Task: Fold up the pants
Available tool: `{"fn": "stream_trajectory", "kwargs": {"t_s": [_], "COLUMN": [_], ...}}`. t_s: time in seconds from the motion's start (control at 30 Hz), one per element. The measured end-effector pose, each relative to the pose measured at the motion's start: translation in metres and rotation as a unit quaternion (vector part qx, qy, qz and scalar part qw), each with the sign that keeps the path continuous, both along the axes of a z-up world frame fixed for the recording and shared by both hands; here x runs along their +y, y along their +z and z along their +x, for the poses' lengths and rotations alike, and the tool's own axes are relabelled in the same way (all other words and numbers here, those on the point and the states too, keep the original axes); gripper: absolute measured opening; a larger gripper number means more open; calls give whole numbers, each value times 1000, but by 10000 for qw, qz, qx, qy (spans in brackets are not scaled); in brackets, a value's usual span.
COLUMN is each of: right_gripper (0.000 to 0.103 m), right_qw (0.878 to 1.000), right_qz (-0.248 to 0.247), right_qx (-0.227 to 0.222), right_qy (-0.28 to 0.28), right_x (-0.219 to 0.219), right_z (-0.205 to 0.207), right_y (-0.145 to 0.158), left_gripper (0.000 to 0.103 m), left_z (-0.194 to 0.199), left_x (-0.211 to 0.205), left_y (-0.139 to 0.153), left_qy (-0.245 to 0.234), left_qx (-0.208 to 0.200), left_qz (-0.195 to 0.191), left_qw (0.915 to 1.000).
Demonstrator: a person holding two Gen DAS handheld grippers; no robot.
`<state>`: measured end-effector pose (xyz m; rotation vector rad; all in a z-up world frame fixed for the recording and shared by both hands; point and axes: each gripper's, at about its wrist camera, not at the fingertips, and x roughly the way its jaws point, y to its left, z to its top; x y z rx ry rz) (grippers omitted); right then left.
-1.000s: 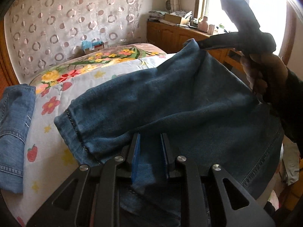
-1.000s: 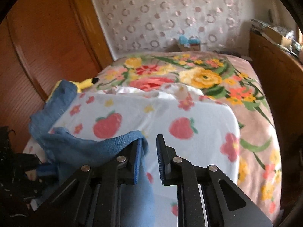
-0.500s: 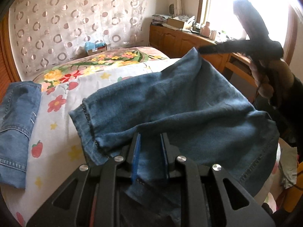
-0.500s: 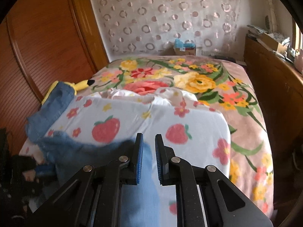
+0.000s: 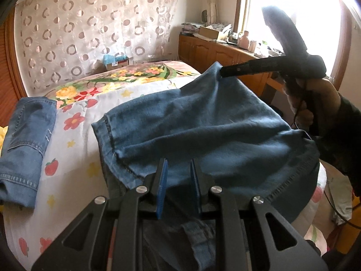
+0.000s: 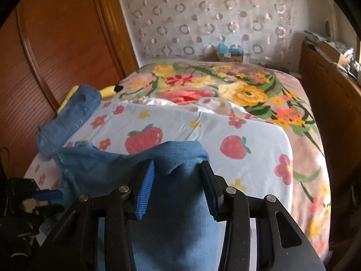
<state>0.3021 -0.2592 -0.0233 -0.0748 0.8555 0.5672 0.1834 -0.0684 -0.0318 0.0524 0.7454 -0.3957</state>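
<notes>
A pair of dark blue jeans (image 5: 203,122) is held up over the near edge of the bed, its hem to the left. My left gripper (image 5: 178,174) has its blue pads a little apart with denim between them. My right gripper (image 6: 178,176) has its jaws wide apart, and a fold of the jeans (image 6: 178,158) lies between them, untouched by the pads. The right gripper also shows in the left wrist view (image 5: 222,72), its tip at the raised far corner of the jeans. The left gripper shows at the lower left of the right wrist view (image 6: 48,199).
A second pair of lighter jeans (image 5: 27,135) lies folded at the left of the strawberry-print sheet (image 6: 248,140). A yellow plush toy (image 6: 110,90) lies behind it. A wooden wardrobe (image 6: 45,56) stands to the left, and a wooden cabinet (image 5: 214,52) under the window to the right.
My right gripper's jaws have opened wide; they were nearly closed on the denim. My left gripper's jaws have parted slightly. The jeans have settled lower toward the bed.
</notes>
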Motion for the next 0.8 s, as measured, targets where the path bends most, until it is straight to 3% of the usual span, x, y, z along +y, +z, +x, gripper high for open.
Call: {"fn": "stream_trajectory", "kwargs": {"t_s": [0.17,0.27,0.37,0.6,0.8], "right_gripper": [43,52,57,57,54], "right_qw": [9999,9997,9992,9951,9921], "right_qz": [-23,-95,-263,-458,-90], "right_qx": [-60,-29,93,608,977], "right_qy": [-132,-212,-298,-636,-783], "right_x": [-23,-39,-53,-78,-92], "right_z": [-29,-54,-80,-114,-132], "right_y": [15,16,8,-30,-50], "left_gripper": [19,19,19,19,19], "left_z": [-16,-25,-33,-44,-48], "left_x": [-1,-2,-3,-4,-2], "left_y": [6,10,12,7,-3], "left_qy": [-27,-49,-73,-38,26], "left_qx": [-112,-159,-167,-118,-20], "left_qz": [-71,-109,-147,-176,-152], "left_qw": [9999,9998,9997,9998,9999]}}
